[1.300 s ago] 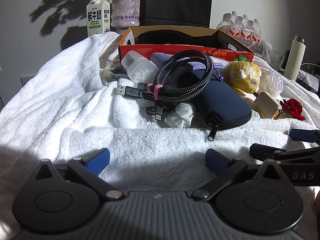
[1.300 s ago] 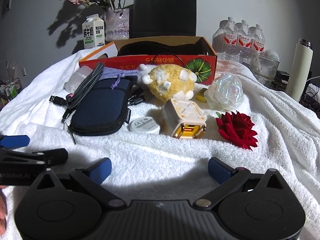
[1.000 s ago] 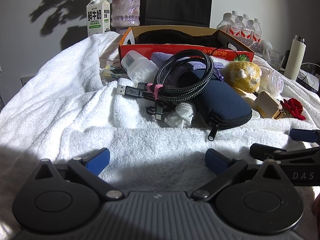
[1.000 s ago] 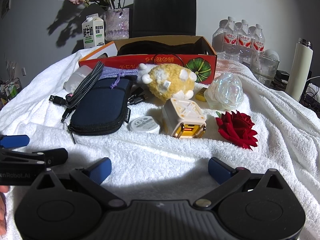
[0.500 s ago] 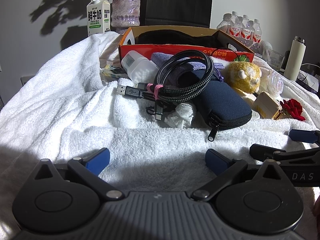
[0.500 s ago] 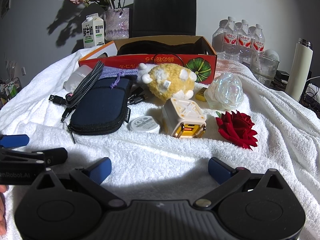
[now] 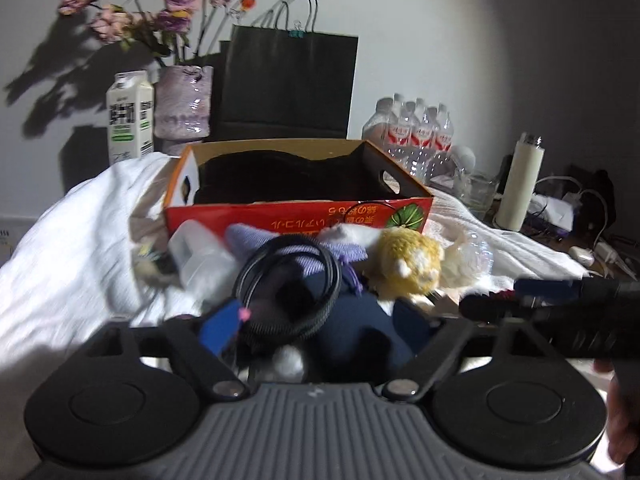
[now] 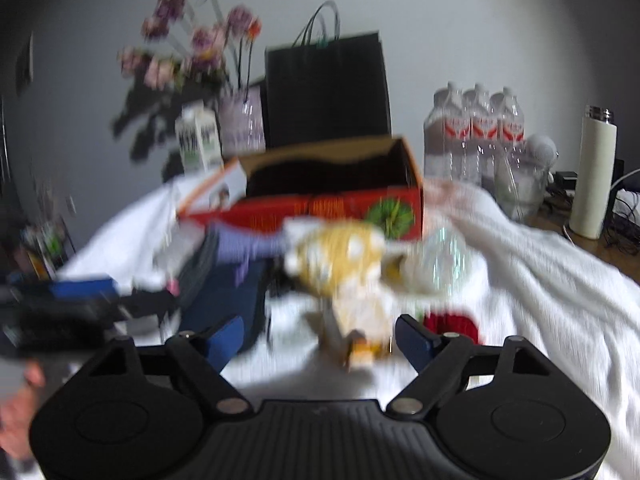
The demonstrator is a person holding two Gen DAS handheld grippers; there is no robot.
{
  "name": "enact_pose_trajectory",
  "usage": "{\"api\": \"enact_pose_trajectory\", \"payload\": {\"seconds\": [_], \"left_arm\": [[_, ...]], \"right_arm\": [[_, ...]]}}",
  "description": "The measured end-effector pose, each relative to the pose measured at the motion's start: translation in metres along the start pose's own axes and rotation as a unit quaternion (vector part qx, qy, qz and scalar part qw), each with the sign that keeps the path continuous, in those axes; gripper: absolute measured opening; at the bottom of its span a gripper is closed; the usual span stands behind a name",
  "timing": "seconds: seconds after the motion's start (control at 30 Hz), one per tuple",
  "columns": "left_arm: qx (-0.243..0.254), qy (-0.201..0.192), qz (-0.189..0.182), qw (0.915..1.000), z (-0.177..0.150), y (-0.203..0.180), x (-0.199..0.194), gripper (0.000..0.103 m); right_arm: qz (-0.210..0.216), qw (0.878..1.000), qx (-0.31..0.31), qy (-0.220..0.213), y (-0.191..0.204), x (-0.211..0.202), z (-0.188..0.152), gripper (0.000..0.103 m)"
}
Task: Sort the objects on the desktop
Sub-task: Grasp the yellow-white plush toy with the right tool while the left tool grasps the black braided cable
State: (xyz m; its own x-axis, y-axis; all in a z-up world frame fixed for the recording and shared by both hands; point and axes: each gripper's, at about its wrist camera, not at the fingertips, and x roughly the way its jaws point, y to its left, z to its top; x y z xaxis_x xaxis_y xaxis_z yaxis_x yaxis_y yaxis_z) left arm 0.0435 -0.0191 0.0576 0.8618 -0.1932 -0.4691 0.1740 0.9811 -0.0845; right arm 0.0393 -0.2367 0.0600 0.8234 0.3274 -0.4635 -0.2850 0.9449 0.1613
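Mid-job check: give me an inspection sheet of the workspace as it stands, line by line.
Surface: rumpled white towel covers the desk.
Job's things: open red-and-orange cardboard box at the back; navy zip pouch, yellow plush toy, red fabric rose, cream cube gadget in front of it.
Clutter: clear plastic bottle, lilac cloth.
Grippers: left gripper and right gripper open, jaws have just been closing, nothing between them.
Cables: coiled black braided cable on the pouch.
Surroundings: black paper bag, milk carton, water bottles, white flask.
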Motion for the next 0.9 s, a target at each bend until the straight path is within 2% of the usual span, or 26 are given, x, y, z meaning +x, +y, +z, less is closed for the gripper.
{"api": "enact_pose_trajectory", "payload": {"seconds": [0.13, 0.2, 0.27, 0.3, 0.33, 0.37, 0.43, 0.53, 0.7, 0.83, 0.9], "left_arm": [[-0.014, 0.022, 0.006, 0.9997, 0.011, 0.000, 0.034, 0.054], [-0.019, 0.032, 0.000, 0.9993, 0.010, 0.002, 0.040, 0.031], [-0.033, 0.032, -0.015, 0.9988, 0.007, 0.005, 0.037, 0.015], [-0.030, 0.027, -0.013, 0.9991, 0.007, 0.004, 0.033, 0.015], [-0.023, 0.018, -0.005, 0.9996, 0.006, 0.003, 0.027, 0.014], [-0.015, 0.006, 0.001, 0.9999, 0.006, 0.001, 0.021, 0.012], [-0.015, -0.011, 0.001, 0.9998, 0.007, 0.002, 0.008, 0.011], [-0.042, -0.019, -0.010, 0.9989, 0.014, 0.011, -0.010, 0.011], [-0.053, -0.065, -0.004, 0.9965, 0.018, 0.016, -0.059, 0.011], [-0.060, -0.071, -0.009, 0.9956, 0.005, 0.014, -0.090, 0.011], [-0.056, -0.063, -0.012, 0.9964, -0.004, 0.008, -0.101, 0.011]], "right_arm": [[0.001, 1.000, 0.019, 0.013, -0.011, 0.035, 0.024, 0.082], [0.012, 0.999, 0.039, 0.031, -0.013, 0.059, 0.030, 0.082], [0.019, 0.997, 0.062, 0.051, -0.016, 0.079, 0.032, 0.079], [0.021, 0.996, 0.068, 0.058, -0.016, 0.088, 0.031, 0.073], [0.015, 0.995, 0.070, 0.064, -0.016, 0.096, 0.030, 0.056], [0.004, 0.995, 0.072, 0.069, -0.012, 0.100, 0.026, 0.056], [0.000, 0.995, 0.080, 0.053, -0.012, 0.097, 0.024, 0.050], [0.002, 0.995, 0.093, 0.029, -0.015, 0.077, 0.028, 0.045], [0.007, 0.995, 0.090, -0.034, -0.017, 0.014, 0.034, 0.045], [0.017, 0.994, 0.082, -0.067, -0.011, -0.043, 0.018, 0.045], [0.016, 0.996, 0.058, -0.066, -0.001, -0.067, 0.004, 0.045]]}}
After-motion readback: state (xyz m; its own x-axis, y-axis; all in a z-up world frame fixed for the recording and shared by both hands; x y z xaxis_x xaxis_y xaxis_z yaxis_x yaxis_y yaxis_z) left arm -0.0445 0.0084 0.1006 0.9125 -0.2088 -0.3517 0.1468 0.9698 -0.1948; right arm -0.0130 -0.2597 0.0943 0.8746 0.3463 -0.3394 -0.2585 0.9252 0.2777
